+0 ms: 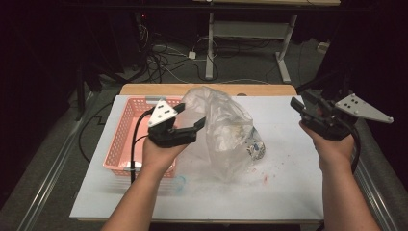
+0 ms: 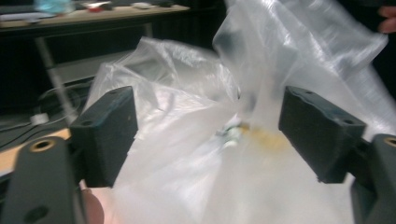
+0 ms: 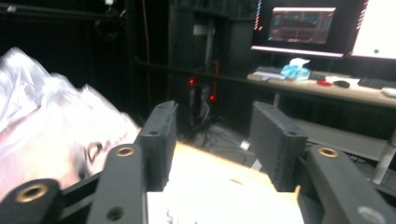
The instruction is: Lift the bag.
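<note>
At the left of the table sits a pink basket (image 1: 126, 139), likely there to receive or supply items. Just right of it, the left gripper (image 1: 192, 118) is lifted at the clear plastic bag (image 1: 223, 130), jaws apart with film between them but not pinched. The bag stands slumped mid-table, holding small packets. At far right, the right gripper (image 1: 297, 103) hangs raised, jaws apart and empty, well clear.

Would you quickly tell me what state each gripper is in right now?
Left gripper: open, fingers spread beside the clear plastic bag, not pressing it.
Right gripper: open, nothing between its fingers, held apart from the bag.
</note>
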A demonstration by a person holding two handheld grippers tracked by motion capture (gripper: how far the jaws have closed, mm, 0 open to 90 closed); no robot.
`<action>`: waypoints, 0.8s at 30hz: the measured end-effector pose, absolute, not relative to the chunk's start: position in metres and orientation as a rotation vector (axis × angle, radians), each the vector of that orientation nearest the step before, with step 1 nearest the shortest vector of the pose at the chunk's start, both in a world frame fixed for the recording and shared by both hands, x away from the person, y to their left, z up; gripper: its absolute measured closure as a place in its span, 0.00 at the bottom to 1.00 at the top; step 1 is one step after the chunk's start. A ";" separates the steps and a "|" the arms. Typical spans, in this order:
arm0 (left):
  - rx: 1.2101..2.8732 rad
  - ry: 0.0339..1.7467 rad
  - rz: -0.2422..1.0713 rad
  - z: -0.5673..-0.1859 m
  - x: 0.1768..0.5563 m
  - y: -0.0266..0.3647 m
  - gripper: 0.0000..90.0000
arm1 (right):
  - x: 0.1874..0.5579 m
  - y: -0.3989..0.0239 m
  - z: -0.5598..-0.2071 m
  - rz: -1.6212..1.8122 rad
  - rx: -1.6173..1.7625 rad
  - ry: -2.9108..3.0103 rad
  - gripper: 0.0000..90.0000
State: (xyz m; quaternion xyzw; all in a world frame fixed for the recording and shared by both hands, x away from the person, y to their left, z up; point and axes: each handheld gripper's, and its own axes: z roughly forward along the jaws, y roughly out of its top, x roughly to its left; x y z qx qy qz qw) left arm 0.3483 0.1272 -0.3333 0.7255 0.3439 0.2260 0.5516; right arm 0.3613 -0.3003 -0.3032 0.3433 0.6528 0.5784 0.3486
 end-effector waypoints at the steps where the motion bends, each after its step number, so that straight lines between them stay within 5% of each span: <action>1: 1.730 0.821 0.530 -0.338 0.345 0.134 0.19 | 0.359 -0.301 -0.307 1.495 0.883 1.701 0.52; 8: 1.741 0.875 0.458 -0.375 0.322 0.162 0.00 | 0.340 -0.302 -0.356 1.488 0.940 1.768 0.34; 17: 1.780 0.904 0.495 -0.400 0.298 0.177 0.00 | 0.321 -0.312 -0.408 1.425 1.020 1.815 0.01; 24: 1.749 0.955 0.507 -0.408 0.291 0.197 0.00 | 0.317 -0.313 -0.419 1.394 1.046 1.810 0.00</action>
